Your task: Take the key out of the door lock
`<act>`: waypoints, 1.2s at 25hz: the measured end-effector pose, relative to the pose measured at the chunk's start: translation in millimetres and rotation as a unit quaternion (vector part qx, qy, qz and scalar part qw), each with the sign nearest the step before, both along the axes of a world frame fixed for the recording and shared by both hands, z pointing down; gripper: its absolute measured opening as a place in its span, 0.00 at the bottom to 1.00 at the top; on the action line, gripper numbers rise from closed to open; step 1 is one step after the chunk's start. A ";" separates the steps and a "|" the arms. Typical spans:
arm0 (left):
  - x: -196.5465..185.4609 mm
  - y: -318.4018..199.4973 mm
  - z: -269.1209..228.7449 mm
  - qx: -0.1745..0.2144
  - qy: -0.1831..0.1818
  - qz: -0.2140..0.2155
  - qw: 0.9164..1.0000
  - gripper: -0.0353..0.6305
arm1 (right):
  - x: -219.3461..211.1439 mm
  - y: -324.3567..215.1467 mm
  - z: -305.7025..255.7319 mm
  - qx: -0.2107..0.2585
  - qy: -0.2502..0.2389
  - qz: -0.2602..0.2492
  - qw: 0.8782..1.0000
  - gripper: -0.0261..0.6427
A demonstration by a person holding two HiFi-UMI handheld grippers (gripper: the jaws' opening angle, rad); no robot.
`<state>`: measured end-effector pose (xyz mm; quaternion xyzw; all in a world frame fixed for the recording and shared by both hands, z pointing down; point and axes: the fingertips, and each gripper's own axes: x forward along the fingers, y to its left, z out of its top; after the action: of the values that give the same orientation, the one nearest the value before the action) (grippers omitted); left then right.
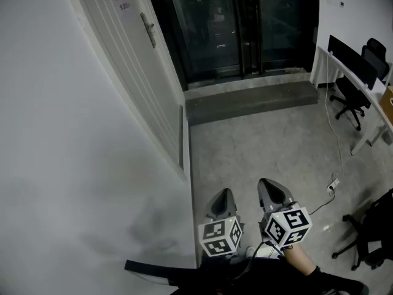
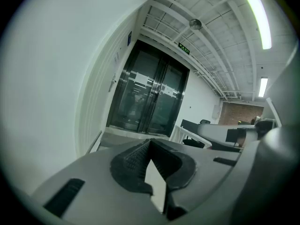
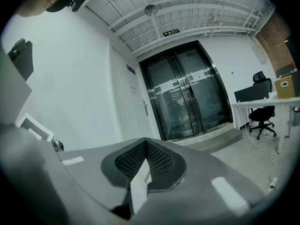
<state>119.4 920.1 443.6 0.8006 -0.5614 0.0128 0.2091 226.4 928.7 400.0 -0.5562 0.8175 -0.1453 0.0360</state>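
At the upper left of the head view is the white door (image 1: 132, 66) with its handle (image 1: 148, 29); the key is too small to see there. At the bottom centre, the left gripper (image 1: 223, 196) and the right gripper (image 1: 274, 189) have their jaws together and hold nothing. I judge this to be the approach step: the next move is to go to the lock and open one gripper.

White door (image 1: 130, 66), dark glass doors (image 1: 236, 26), grey floor (image 1: 264, 143), black chair (image 1: 349, 96).
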 end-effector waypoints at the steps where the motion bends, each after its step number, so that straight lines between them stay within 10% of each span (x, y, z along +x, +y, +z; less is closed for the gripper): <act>1: -2.0 -0.9 1.0 -0.001 0.000 -0.001 1.000 0.05 | -1.4 -1.4 0.8 -0.001 -0.001 0.001 1.000 0.04; 19: -52.1 -46.8 28.9 -0.030 0.011 0.003 1.000 0.05 | -43.6 -49.7 12.9 0.006 -0.026 0.018 0.999 0.04; 30: -29.0 -164.3 35.3 -0.027 0.014 -0.008 0.999 0.05 | -23.0 -173.1 24.1 0.010 -0.031 -0.002 0.999 0.04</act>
<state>90.3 755.9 478.9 0.7901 -0.5643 0.0155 0.2388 203.4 755.6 424.1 -0.5498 0.8182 -0.1545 0.0663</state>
